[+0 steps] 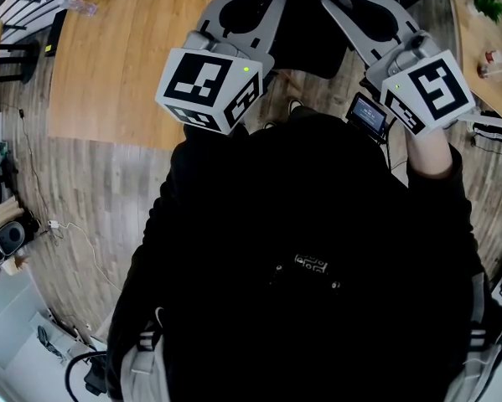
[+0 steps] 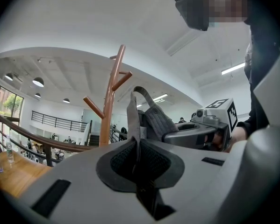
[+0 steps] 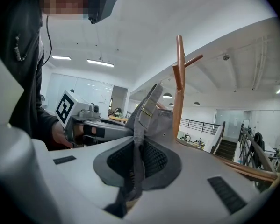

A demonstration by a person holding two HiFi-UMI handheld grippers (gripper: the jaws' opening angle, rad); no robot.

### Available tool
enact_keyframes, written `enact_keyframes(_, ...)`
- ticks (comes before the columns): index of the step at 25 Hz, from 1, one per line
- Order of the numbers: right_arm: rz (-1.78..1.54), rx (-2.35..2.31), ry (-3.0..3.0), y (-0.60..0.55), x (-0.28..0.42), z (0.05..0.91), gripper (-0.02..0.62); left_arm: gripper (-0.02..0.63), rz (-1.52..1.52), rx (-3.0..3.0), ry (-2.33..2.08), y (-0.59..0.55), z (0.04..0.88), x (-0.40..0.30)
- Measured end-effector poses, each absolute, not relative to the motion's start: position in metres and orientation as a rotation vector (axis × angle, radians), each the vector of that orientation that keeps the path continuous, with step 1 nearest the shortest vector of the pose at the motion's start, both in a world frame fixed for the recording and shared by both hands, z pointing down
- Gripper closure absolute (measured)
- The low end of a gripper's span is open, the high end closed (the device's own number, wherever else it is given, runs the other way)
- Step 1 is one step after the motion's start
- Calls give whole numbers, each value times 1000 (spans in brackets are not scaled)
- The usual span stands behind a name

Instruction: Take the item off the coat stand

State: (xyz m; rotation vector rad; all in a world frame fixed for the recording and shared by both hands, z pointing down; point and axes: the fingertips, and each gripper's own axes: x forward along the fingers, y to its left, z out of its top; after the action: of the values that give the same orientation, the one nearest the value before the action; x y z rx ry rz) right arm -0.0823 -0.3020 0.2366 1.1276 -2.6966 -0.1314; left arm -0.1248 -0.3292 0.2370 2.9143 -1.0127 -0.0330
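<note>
A grey cap [image 2: 154,118] is held up between both grippers, just in front of the brown wooden coat stand [image 2: 111,101]. My left gripper [image 2: 136,146] is shut on a thin edge of the cap's fabric. My right gripper [image 3: 137,157] is shut on the other side of the cap [image 3: 151,113], and a strip of cloth hangs down through its jaws. The coat stand [image 3: 178,90] rises right behind the cap; whether the cap touches it I cannot tell. In the head view both marker cubes [image 1: 209,86] [image 1: 426,90] show, with the cap as a dark shape [image 1: 305,36] between the gripper bodies.
A wooden tabletop [image 1: 125,57] lies to the left below, with cables on the wood-pattern floor [image 1: 75,224]. Another table [image 1: 485,32] with small items sits at the right. A railing [image 2: 55,122] and stairs lie beyond the stand. The person's dark jacket [image 1: 309,266] fills the lower head view.
</note>
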Motion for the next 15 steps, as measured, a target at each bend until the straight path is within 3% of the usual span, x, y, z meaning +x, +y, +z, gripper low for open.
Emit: enact_keyframes(15, -159, 1080, -2698, -299, -94, 228, 558, 583, -19, 2961, -1032, -328, 229, -131)
